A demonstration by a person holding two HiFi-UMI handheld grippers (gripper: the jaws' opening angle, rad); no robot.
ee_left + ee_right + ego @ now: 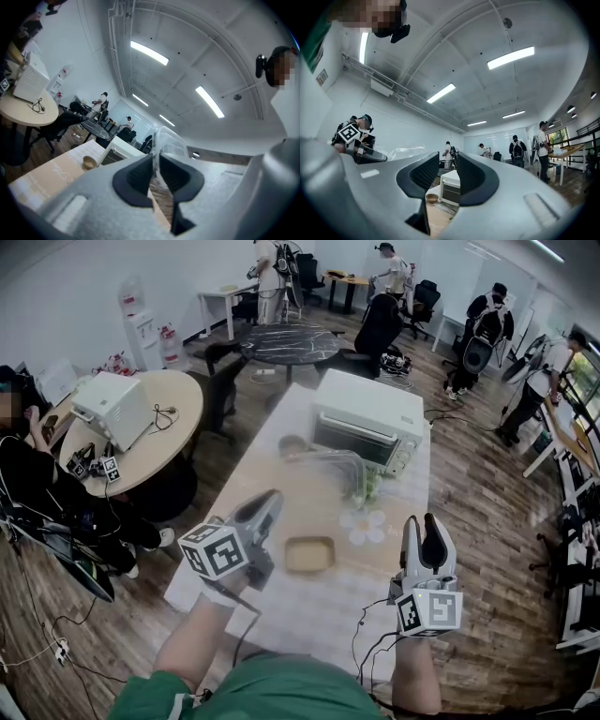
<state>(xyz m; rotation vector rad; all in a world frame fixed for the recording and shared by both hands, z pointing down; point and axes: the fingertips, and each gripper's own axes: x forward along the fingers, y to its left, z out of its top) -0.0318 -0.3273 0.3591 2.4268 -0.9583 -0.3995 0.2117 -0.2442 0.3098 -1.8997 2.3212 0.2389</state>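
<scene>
The left gripper (272, 498) was clamped on a clear plastic container (345, 467) stretching toward one o'clock; only the left gripper view showed its thin edge pinched. The right gripper (424, 526), at five o'clock, stood slightly parted, empty.

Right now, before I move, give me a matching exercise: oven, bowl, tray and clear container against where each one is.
1 oven
2 bowl
3 tray
4 clear container

A shut in the left gripper's jaws
B far end of the table
C just left of the oven
D near half of the table

Pairs: 1-B, 2-C, 3-D, 4-A
</scene>
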